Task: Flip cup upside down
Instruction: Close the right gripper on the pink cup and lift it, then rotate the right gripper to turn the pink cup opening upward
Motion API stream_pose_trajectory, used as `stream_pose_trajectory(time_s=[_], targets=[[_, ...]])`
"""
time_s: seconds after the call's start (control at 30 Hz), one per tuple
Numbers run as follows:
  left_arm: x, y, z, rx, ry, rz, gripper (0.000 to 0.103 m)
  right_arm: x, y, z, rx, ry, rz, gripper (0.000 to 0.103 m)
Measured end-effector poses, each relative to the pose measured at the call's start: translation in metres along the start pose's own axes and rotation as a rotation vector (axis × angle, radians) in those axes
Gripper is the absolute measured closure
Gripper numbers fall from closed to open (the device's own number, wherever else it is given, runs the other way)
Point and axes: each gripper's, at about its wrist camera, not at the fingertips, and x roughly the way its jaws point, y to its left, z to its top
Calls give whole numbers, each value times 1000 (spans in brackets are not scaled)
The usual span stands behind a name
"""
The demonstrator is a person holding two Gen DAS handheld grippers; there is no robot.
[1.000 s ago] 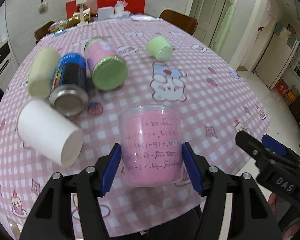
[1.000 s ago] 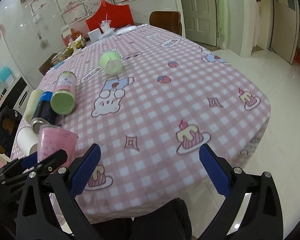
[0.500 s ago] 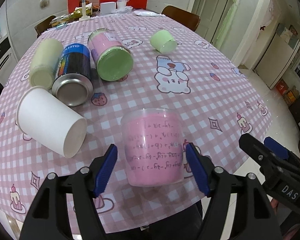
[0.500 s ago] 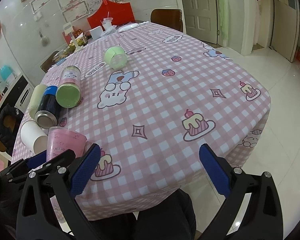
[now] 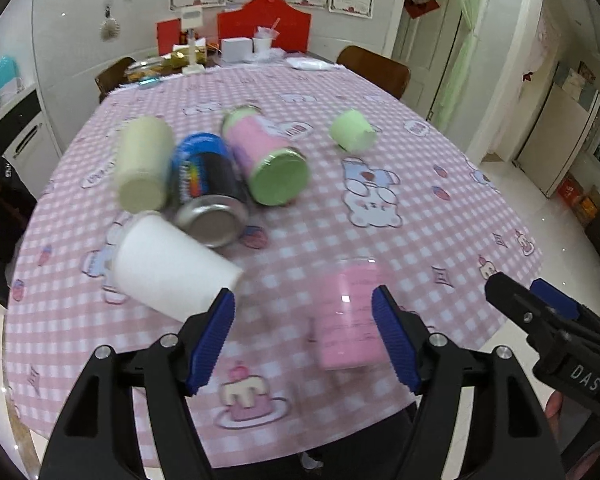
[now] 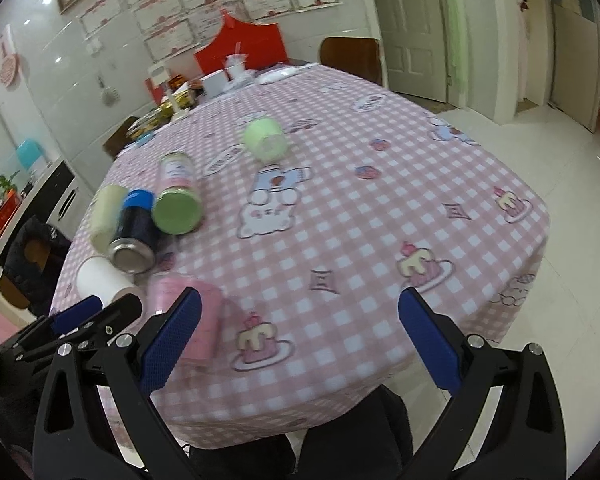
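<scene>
The pink cup stands upside down on the pink checked tablecloth near the front edge, blurred by motion. My left gripper is open and empty, its right finger close beside the cup and nothing held between the fingers. In the right wrist view the cup shows partly behind my right gripper's left finger. My right gripper is open and empty over the front edge of the table. The left gripper also shows at the lower left there.
A white paper cup, a blue can, a cream cup, a pink jar with a green lid and a small green cup lie on their sides behind. Chairs and clutter stand at the far end.
My left gripper has let go of the pink cup, opened wide and drawn back and to the left. The cup stays on the cloth. My right gripper stays open.
</scene>
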Motion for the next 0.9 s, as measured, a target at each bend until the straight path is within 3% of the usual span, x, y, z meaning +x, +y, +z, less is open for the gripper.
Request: stream_pose_trajectory(time_s=[0.4, 0.77, 0.83, 0.9], targets=[[-16, 57, -10, -33, -19, 78, 33, 45, 56, -4, -49, 133, 94, 8], [-10, 70, -10, -14, -22, 69, 33, 81, 79, -5, -63, 241, 77, 8], [-5, 70, -9, -8, -12, 68, 33, 86, 79, -6, -60, 258, 74, 20], [-1, 70, -9, -8, -2, 66, 33, 90, 79, -8, -55, 286, 75, 39]])
